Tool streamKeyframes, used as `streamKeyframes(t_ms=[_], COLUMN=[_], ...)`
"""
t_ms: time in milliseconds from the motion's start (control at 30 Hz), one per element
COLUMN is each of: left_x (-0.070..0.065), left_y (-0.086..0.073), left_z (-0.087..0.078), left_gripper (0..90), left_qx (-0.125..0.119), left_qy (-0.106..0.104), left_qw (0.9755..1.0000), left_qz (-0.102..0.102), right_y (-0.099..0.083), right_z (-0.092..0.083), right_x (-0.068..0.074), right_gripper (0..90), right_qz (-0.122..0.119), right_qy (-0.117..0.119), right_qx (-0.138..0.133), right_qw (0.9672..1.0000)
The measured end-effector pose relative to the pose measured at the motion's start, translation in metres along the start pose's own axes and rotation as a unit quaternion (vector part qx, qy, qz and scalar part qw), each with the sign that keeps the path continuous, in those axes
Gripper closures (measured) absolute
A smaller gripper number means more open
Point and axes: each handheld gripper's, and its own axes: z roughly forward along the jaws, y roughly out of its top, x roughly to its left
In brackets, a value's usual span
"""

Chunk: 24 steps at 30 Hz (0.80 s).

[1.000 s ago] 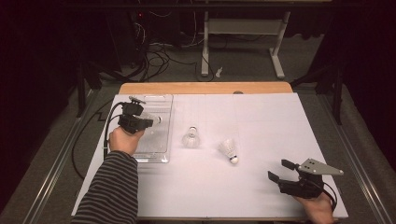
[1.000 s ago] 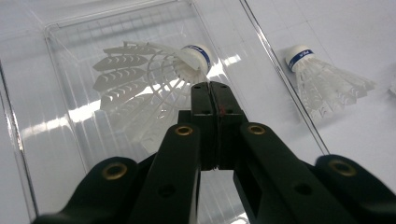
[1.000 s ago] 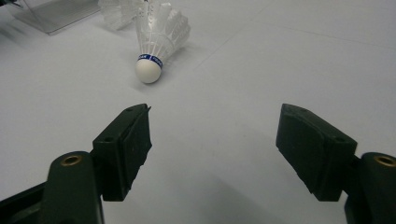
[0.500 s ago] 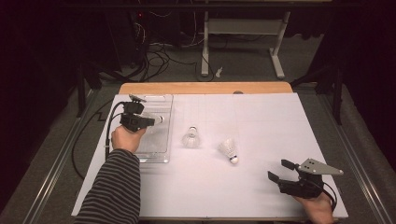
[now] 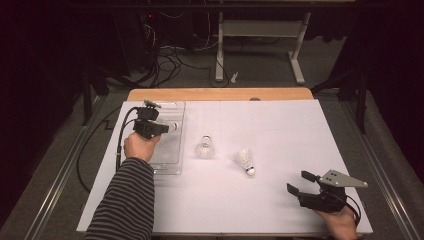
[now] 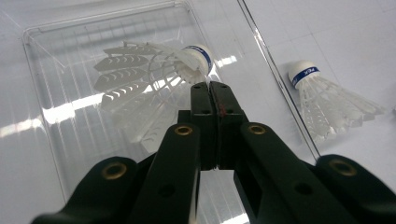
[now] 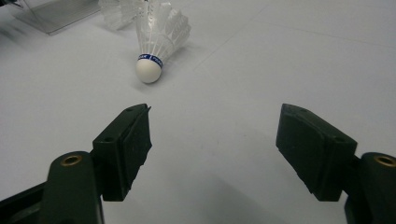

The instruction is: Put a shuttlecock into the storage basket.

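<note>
My left gripper (image 5: 161, 126) hangs over the clear plastic rectangular tray (image 5: 172, 162) at the table's left, forearm in a striped sleeve (image 5: 122, 202) reaching forward, hand wrapped round the black body. Its jaws are pressed together; in the left gripper view they pinch what looks like a thin feather edge of the white feathered shuttlecock with a blue-banded cork (image 6: 149, 81), though the contact is too fine to be sure of. That shuttlecock sits tilted above the tray floor, cork toward the tips. My right gripper (image 5: 296, 183) rests low near the table's front right corner, wrist level, jaws standing wide apart with nothing between them. Ahead of it on the white table sheet (image 5: 280, 125) lies a second white shuttlecock (image 5: 244, 161), cork toward me; a third white shuttlecock (image 5: 204, 146) stands just beside the tray.
</note>
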Motion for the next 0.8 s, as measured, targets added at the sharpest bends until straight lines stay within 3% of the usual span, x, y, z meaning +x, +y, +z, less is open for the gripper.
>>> streamKeyframes(t_ms=[233, 533, 800], left_x=[-0.0009, -0.0033, -0.003], left_y=[0.0018, 0.0033, 0.0017], left_z=[0.0059, 0.0093, 0.0064], left_gripper=[88.7, 88.1, 79.5], left_qx=[-0.004, 0.002, 0.013], left_qy=[-0.001, -0.004, -0.007], left_qw=[1.0, 1.0, 0.9999], left_qz=[-0.008, -0.002, 0.004], right_y=[0.0, 0.0001, 0.0001], right_z=[0.0, 0.0001, -0.0001], right_x=[-0.0001, 0.0, 0.0], right_gripper=[26.9, 26.9, 26.9], right_qz=[0.0, -0.001, 0.0], right_qy=[-0.001, 0.0, 0.001], right_qx=[0.0, 0.0, 0.0], right_qw=[1.0, 1.0, 1.0])
